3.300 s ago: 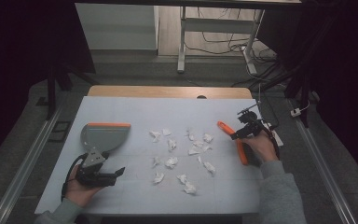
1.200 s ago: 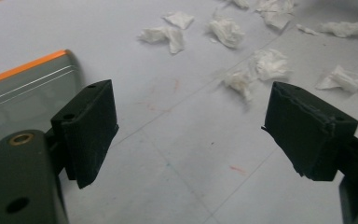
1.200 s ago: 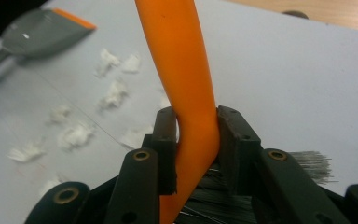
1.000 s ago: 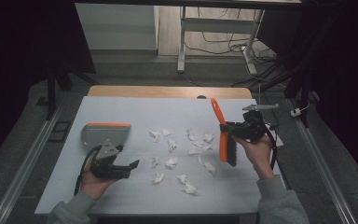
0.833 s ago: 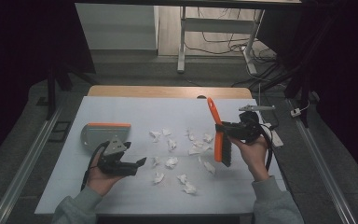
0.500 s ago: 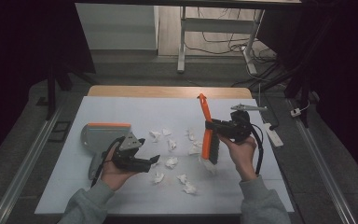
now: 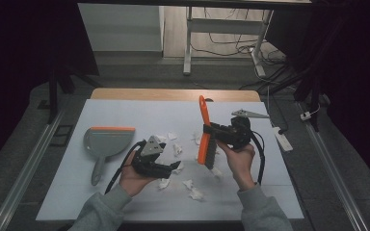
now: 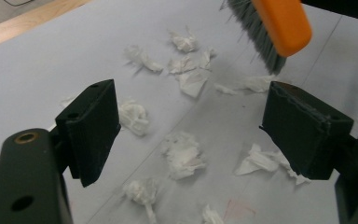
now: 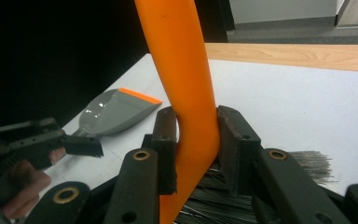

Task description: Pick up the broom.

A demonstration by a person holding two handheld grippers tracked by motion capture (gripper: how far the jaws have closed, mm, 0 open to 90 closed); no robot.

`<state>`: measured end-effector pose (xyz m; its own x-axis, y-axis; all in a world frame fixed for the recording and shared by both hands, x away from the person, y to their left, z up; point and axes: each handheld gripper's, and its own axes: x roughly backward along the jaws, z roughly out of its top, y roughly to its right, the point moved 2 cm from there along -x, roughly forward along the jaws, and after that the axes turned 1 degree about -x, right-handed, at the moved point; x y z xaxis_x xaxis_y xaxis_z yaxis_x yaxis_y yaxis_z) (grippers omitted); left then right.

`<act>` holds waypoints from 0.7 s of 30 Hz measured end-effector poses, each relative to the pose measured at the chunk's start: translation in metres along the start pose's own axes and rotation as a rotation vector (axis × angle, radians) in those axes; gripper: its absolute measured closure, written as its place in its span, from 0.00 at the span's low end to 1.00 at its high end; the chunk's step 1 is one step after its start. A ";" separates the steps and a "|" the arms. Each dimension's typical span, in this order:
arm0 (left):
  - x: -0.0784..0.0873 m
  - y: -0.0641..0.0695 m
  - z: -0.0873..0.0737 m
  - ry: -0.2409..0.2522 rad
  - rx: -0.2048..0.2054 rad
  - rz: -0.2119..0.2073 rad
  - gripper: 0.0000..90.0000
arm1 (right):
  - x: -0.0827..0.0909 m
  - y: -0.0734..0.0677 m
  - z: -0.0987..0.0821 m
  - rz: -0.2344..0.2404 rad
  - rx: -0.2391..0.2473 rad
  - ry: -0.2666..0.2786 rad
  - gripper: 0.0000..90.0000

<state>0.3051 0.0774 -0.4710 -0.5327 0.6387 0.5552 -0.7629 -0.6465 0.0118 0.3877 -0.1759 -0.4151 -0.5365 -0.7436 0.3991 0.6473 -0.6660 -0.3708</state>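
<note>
High view, right gripper (image 7: 211, 136) pinching orange brush (image 7: 204, 132) mid-tabletop, left gripper (image 7: 173, 166) jaws spread over paper scraps (image 7: 178, 150), dustpan (image 7: 105, 142) near left edge.

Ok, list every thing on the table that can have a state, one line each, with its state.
brush: lifted off the table, clamped by its orange handle, bristle end down over the scraps
right gripper: shut on the brush
left gripper: open, holding nothing, above the scraps
dustpan: flat on the table, untouched
paper scraps: crumpled, scattered loose, not swept
</note>
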 end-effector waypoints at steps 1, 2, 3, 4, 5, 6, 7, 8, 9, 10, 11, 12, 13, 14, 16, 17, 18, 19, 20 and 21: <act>0.000 0.001 0.000 0.001 -0.003 -0.004 0.22 | -0.001 -0.001 -0.001 0.001 -0.001 0.007 0.77; 0.000 0.002 -0.001 -0.001 -0.007 -0.007 0.22 | -0.001 -0.001 -0.001 0.012 -0.010 0.013 0.77; 0.001 0.003 -0.002 -0.004 -0.015 -0.009 0.23 | -0.002 -0.001 -0.002 0.030 -0.028 0.015 0.77; 0.001 0.004 -0.002 -0.003 -0.018 -0.009 0.23 | -0.003 -0.001 -0.003 0.045 -0.041 0.018 0.77; 0.001 0.005 -0.002 -0.002 -0.018 -0.013 0.24 | -0.004 -0.002 -0.005 0.038 -0.040 0.025 0.77; 0.000 0.006 -0.002 0.000 -0.014 -0.020 0.24 | -0.004 -0.002 -0.005 0.038 -0.040 0.025 0.77; -0.001 0.007 -0.002 0.000 -0.014 -0.025 0.24 | -0.005 -0.003 -0.006 0.028 -0.035 0.026 0.77; -0.002 0.008 -0.002 -0.001 -0.017 -0.026 0.24 | -0.006 -0.004 -0.006 0.026 -0.035 0.030 0.77; -0.003 0.009 -0.002 -0.002 -0.020 -0.027 0.24 | -0.007 -0.004 -0.007 0.027 -0.038 0.033 0.77; -0.004 0.010 -0.002 -0.004 -0.022 -0.032 0.24 | -0.008 -0.004 -0.008 0.026 -0.041 0.037 0.77; -0.006 0.011 -0.002 -0.003 -0.027 -0.035 0.24 | -0.009 -0.005 -0.008 0.025 -0.043 0.041 0.77; -0.006 0.013 -0.002 -0.001 -0.033 -0.037 0.25 | -0.010 -0.006 -0.011 0.019 -0.045 0.062 0.77; -0.007 0.014 -0.002 0.003 -0.042 -0.042 0.25 | -0.011 -0.007 -0.012 0.017 -0.050 0.067 0.77; -0.007 0.015 -0.002 0.007 -0.047 -0.044 0.25 | -0.011 -0.007 -0.012 0.017 -0.050 0.067 0.77; -0.008 0.016 -0.002 0.012 -0.048 -0.046 0.26 | -0.013 -0.007 -0.015 0.021 -0.066 0.075 0.77; -0.009 0.017 -0.001 0.014 -0.048 -0.048 0.27 | -0.015 -0.006 -0.017 0.030 -0.084 0.079 0.77; -0.011 0.018 -0.001 0.014 -0.052 -0.046 0.27 | -0.015 -0.006 -0.017 0.030 -0.084 0.079 0.77; -0.013 0.020 -0.001 0.012 -0.055 -0.044 0.28 | -0.017 -0.007 -0.018 0.034 -0.089 0.077 0.77; -0.015 0.021 -0.001 0.010 -0.059 -0.044 0.28 | -0.018 -0.007 -0.018 0.035 -0.090 0.080 0.77; -0.018 0.023 -0.002 0.009 -0.064 -0.044 0.28 | -0.019 -0.008 -0.019 0.034 -0.090 0.081 0.77</act>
<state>0.2967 0.0523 -0.4818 -0.5014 0.6694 0.5481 -0.8072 -0.5900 -0.0178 0.3820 -0.1575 -0.4355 -0.5589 -0.7661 0.3174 0.6167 -0.6399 -0.4585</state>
